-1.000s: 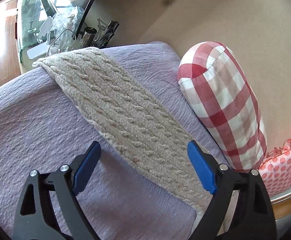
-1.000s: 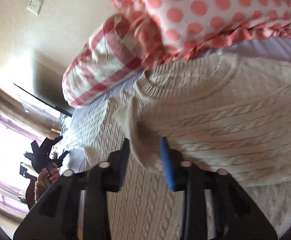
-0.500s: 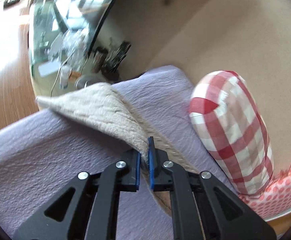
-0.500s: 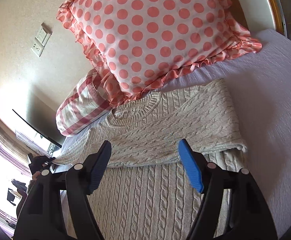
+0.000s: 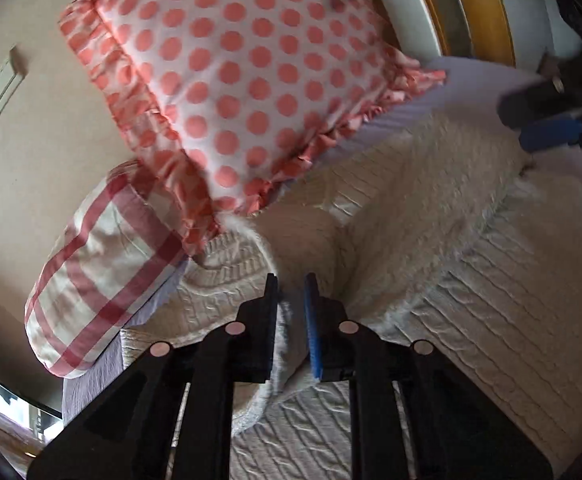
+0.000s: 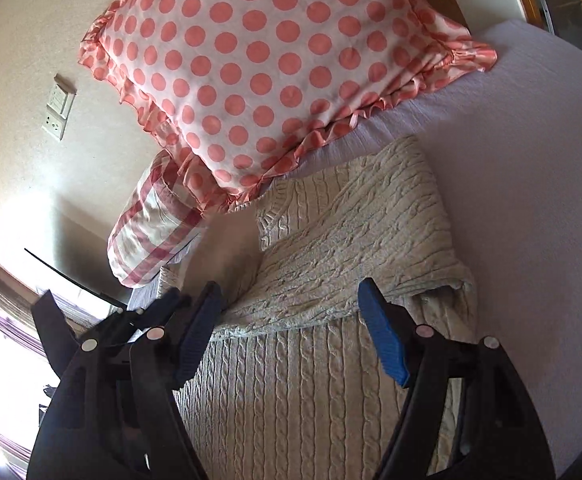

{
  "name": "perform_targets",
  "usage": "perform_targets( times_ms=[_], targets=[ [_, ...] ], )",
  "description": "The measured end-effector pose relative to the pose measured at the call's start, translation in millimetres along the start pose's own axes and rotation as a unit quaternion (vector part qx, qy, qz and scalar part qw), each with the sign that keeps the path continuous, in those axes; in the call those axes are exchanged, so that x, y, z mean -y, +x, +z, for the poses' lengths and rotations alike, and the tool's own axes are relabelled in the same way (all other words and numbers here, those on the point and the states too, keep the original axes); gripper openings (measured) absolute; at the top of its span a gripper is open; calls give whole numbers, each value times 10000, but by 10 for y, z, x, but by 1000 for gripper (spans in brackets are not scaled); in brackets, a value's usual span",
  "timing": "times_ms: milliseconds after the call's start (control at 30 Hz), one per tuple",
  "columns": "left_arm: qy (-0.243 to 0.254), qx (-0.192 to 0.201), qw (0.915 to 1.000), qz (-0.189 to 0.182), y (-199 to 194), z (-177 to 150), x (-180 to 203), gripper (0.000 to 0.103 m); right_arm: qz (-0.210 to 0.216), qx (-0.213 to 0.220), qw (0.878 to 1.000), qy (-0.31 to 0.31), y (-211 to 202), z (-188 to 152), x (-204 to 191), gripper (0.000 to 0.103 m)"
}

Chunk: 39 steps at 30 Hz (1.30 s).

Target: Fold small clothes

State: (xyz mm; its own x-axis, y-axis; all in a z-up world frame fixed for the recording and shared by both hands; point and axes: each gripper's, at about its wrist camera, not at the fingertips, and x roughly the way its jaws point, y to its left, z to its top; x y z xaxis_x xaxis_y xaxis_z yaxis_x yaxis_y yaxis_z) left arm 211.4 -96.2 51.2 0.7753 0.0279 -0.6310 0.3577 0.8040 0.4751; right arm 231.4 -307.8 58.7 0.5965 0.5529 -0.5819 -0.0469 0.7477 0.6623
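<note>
A cream cable-knit sweater [image 6: 311, 380] lies on the lavender bedspread [image 6: 531, 160], its right sleeve [image 6: 351, 248] folded across the chest. My left gripper [image 5: 291, 284] is shut on the left sleeve [image 5: 283, 344] and holds it over the sweater's chest [image 5: 511, 320] near the neckline. It also shows in the right wrist view [image 6: 131, 320]. My right gripper [image 6: 291, 312] is open and empty above the sweater's body, below the folded sleeve. It shows at the right edge of the left wrist view [image 5: 547, 120].
A pink polka-dot pillow [image 6: 271, 68] and a red-checked bolster [image 6: 151, 232] lean against the beige wall [image 6: 31, 180] just beyond the sweater's collar. A wall socket [image 6: 59, 108] is on the left. A wooden bed frame [image 5: 471, 8] runs along the far right.
My left gripper closed on the left sleeve and carried it from the bed's left side over the sweater's chest. My right gripper let go of the right sleeve, opened and drew back.
</note>
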Motion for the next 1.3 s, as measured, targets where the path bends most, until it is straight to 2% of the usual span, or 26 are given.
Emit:
perform_targets(
  times_ms=[33,100,133,167,267,400,533,600,667,767,800,867,900,1000,1067,1133,1233,1300],
  targets=[
    [-21,-9,10000,-17,-2,-37,39,17,19,-55,10000,54,24,15,19,72],
    [-151,65,9999,28,-93,-117,-20,32,68,-147,9998,115,80,47,35,70],
    [-214,134,9996,115,-165,-165,-87,44,76,-193,9997,114,118,58,30,66],
    [-256,234,9992,186,-254,-222,-152,51,81,-247,9996,112,160,69,14,65],
    [-474,315,9982,206,-509,-438,-358,61,118,-451,9989,21,321,105,-101,58],
    [-1192,157,9927,41,-758,-837,-662,65,71,-643,9965,-523,531,115,-498,57],
    [-2084,11,9776,-279,-843,-1180,-896,65,-33,-725,9873,-1410,877,117,-1179,55],
    [-2417,-33,9693,-442,-866,-1286,-963,65,-298,-722,9808,-1785,1135,146,-1484,52],
    [-2567,-34,9653,-484,-901,-1337,-979,65,-814,-627,9754,-1952,1422,223,-1664,48],
    [-2550,45,9660,-430,-998,-1360,-959,70,-1300,-751,9771,-1505,1843,382,-1595,45],
    [-2533,78,9664,-422,-1033,-1369,-952,71,-1386,-819,9783,-1307,1962,417,-1522,42],
    [-2501,118,9673,-414,-1081,-1387,-944,74,-1478,-970,9778,-1124,2147,436,-1368,28],
    [-2485,114,9677,-403,-1090,-1395,-949,74,-1573,-970,9766,-1102,2190,433,-1303,7],
    [-2505,99,9673,-379,-1108,-1456,-986,75,-1285,-544,9869,-806,1928,454,-1125,7],
    [-2577,79,9655,-370,-1104,-1522,-1034,76,-869,-73,9950,-496,1517,474,-1013,7],
    [-2706,47,9618,-403,-1092,-1600,-1087,76,-621,397,9970,-251,1061,391,-880,7],
    [-2945,-8,9542,-522,-1059,-1703,-1147,76,-704,709,9949,104,564,110,-517,7],
    [-3062,-59,9502,-582,-1053,-1762,-1165,76,-894,549,9936,431,396,-83,-232,10]
  ],
)
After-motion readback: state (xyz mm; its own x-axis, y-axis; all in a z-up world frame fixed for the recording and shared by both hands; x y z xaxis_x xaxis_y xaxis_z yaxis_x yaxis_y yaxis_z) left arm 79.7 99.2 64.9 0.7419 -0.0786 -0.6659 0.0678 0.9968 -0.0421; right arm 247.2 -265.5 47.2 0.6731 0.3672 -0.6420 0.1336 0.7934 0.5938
